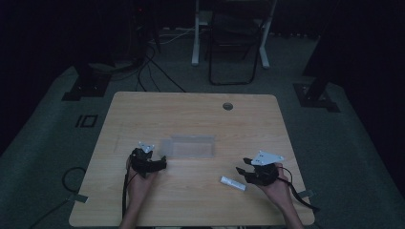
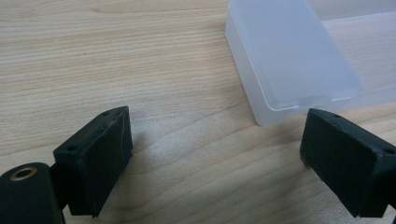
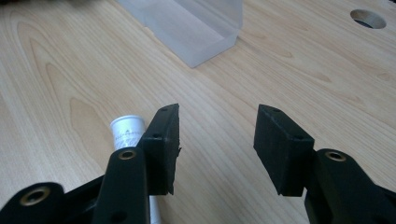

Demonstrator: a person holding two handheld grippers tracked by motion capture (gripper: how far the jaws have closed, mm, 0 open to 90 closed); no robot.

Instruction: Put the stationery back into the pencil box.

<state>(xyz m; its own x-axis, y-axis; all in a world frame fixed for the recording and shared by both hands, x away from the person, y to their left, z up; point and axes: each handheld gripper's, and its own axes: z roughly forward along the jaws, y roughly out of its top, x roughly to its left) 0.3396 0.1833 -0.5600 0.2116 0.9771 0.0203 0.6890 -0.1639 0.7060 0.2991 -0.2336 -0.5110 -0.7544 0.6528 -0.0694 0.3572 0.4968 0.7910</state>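
Note:
A translucent plastic box point(image 1: 191, 146) lies near the middle of the wooden table point(image 1: 191, 119). My left gripper point(image 1: 160, 163) rests open just left of it; in the left gripper view the box's near corner point(image 2: 280, 60) sits just beyond the gap, toward the right pad point(image 2: 343, 158). A small white tube point(image 1: 233, 183) lies on the table near the front. My right gripper point(image 1: 242, 167) stands open just to its right. In the right gripper view the tube point(image 3: 127, 131) is partly hidden behind the left jaw, and the box point(image 3: 191, 28) lies farther off.
A round cable hole point(image 1: 228, 106) sits in the table's far right part. Beyond the table stand a dark chair point(image 1: 234, 43) and white desk legs point(image 1: 196, 33). Cables point(image 1: 148, 67) run over the dim floor.

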